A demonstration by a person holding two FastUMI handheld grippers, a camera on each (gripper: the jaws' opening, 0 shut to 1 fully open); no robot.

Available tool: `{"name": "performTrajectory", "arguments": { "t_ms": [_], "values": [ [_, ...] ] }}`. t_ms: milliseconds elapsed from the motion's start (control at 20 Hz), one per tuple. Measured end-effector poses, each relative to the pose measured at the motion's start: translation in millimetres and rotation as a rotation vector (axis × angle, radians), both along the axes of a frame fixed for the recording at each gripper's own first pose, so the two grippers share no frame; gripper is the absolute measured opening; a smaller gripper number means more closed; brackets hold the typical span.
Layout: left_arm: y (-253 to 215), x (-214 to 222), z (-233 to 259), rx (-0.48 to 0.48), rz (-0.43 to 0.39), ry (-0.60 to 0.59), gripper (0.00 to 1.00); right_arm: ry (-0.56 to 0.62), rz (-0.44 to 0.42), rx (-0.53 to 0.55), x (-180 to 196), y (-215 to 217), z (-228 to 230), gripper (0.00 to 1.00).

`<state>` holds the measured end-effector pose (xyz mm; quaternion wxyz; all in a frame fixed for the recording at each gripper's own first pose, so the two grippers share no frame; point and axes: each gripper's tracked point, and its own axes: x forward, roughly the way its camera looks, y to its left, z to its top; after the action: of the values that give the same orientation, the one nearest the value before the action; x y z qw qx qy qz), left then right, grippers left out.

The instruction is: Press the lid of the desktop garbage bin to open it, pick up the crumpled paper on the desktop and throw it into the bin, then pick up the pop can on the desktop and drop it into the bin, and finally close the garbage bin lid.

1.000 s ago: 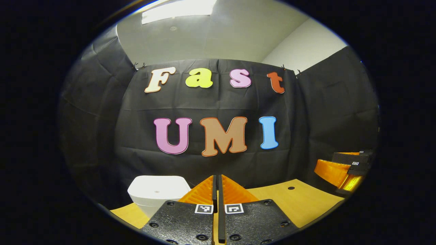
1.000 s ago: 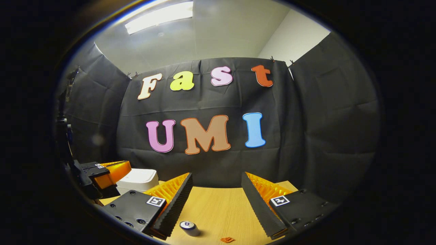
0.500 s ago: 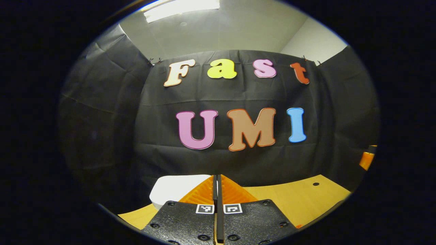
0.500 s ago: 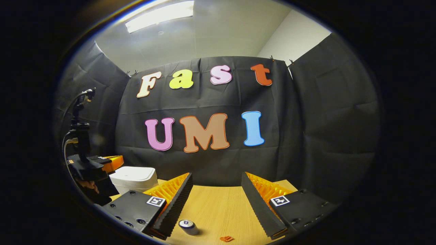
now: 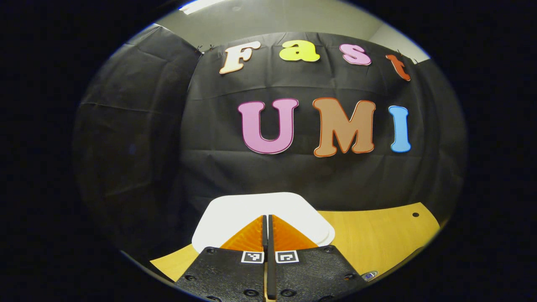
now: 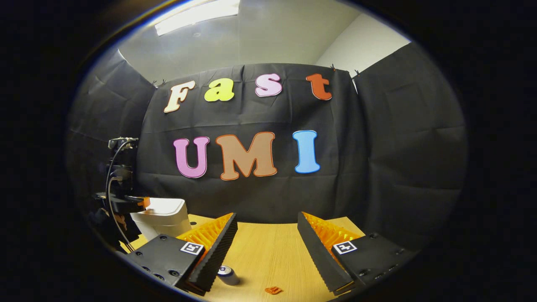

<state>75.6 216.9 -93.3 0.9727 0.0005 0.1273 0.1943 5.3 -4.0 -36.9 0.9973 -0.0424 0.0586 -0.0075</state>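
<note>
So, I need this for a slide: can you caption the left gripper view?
Shut left claw poised over the closed white bin lid on the wooden table.

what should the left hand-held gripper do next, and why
Probably ease the left hand-held gripper straight down to press the white plastic bin's lid. Its fingers are shut and poised over the lid, which looks closed; whether they touch it I cannot tell. The silver pop can and a small orange scrap lie on the wooden desktop below the open right hand-held gripper.
</note>
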Motion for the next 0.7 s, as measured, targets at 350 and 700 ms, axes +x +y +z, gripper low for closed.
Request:
{"name": "performTrajectory", "arguments": {
  "t_ms": [350, 700],
  "values": [
    [2.0, -0.8, -13.8, 0.024, -0.016, -0.003, 0.00, 0.039, 0.016, -0.010, 0.1, 3.3, -13.8, 0.96],
    [-6.7, -5.5, 4.7, 0.033, -0.027, -0.067, 0.00, 0.022, 0.025, -0.012, 4.9, -1.6, -8.8, 0.96]
  ]
}}
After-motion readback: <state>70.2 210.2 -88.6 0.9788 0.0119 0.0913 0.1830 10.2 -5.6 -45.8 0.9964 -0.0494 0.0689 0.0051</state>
